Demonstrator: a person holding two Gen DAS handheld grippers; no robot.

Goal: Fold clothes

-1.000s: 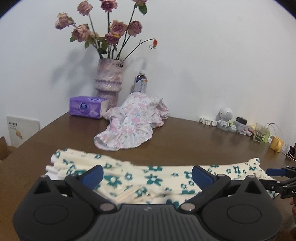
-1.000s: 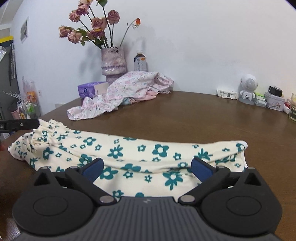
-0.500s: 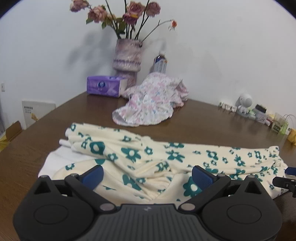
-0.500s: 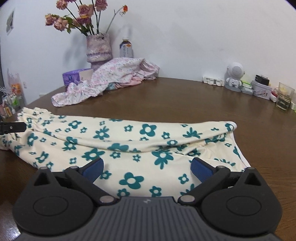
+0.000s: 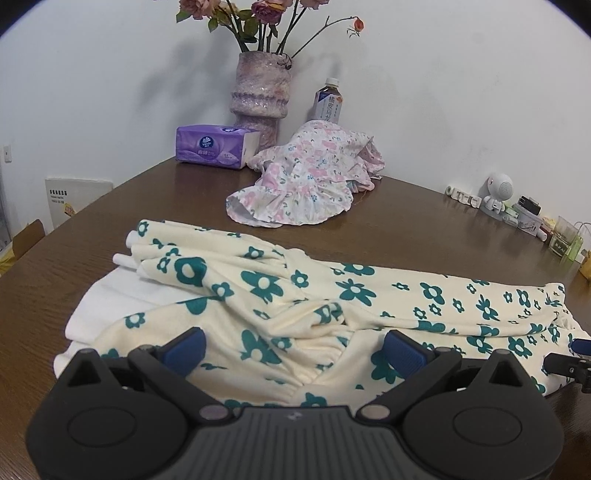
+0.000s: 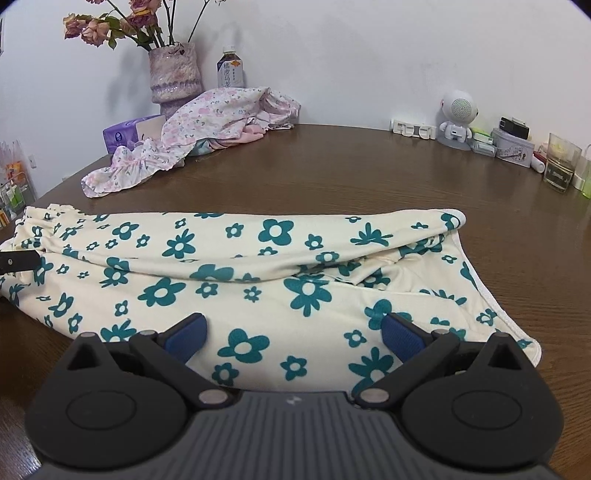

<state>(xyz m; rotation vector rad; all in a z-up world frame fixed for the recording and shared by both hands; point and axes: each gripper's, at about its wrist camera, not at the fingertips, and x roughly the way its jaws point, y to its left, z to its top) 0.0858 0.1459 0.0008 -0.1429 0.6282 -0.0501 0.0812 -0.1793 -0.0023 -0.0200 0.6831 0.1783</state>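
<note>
Now both grippers, left (image 5: 293,345) & right (image 6: 293,332), have fingers spread wide, nothing pinched. Cream floral garment (image 6: 236,273) lies flat on table (image 6: 369,173), just in front of them. Vase (image 5: 259,94) w/ dried roses (image 5: 258,11) stands at back, near pink clothes pile (image 5: 306,177).

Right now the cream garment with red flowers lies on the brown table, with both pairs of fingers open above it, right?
Nearly: the flowers on the cream garment are teal, not red, as the right wrist view shows. The rest holds.
</note>
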